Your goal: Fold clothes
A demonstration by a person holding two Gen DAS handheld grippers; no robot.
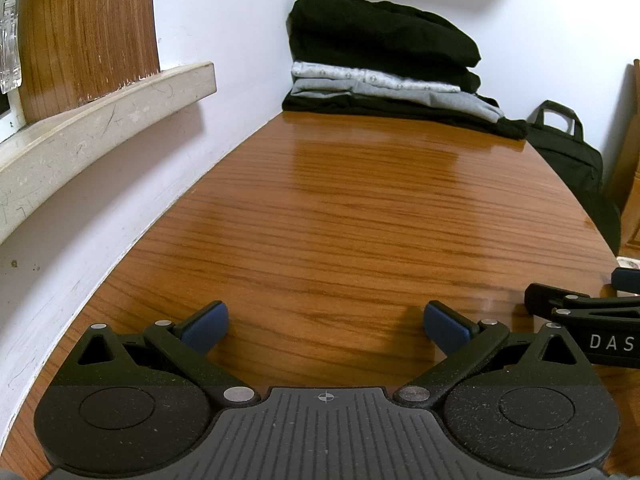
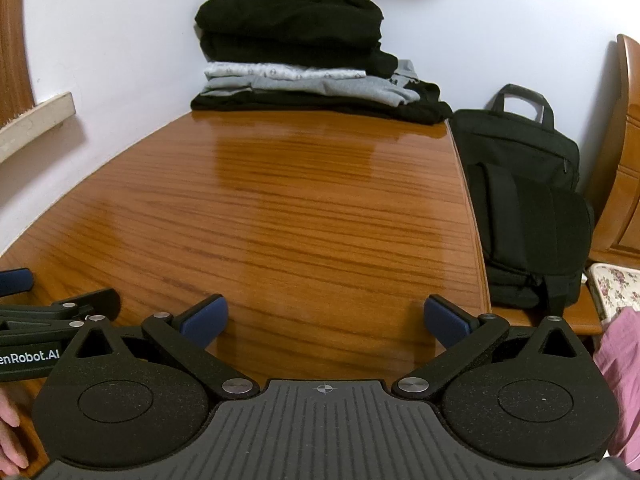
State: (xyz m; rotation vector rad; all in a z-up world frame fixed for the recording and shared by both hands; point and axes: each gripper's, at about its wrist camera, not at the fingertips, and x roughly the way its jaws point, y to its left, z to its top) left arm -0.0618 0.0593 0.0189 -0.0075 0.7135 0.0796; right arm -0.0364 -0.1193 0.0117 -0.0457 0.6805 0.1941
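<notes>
A stack of folded clothes [image 1: 384,64] [image 2: 304,56] lies at the far end of the wooden table [image 1: 340,216] [image 2: 280,208], against the wall corner: black garments on top and at the bottom, grey and patterned white ones between. My left gripper [image 1: 326,326] stands open low over the near table edge, nothing between its blue pads. My right gripper [image 2: 326,326] is open too, empty, just to the right of the left one. Each gripper shows at the edge of the other's view. Both are far from the stack.
A black bag [image 2: 528,200] [image 1: 576,160] stands on a seat right of the table. A pale window ledge [image 1: 100,120] juts from the left wall. A floral cushion [image 2: 616,292] and pink sleeve [image 2: 624,380] are at the right; a hand [image 2: 10,440] at lower left.
</notes>
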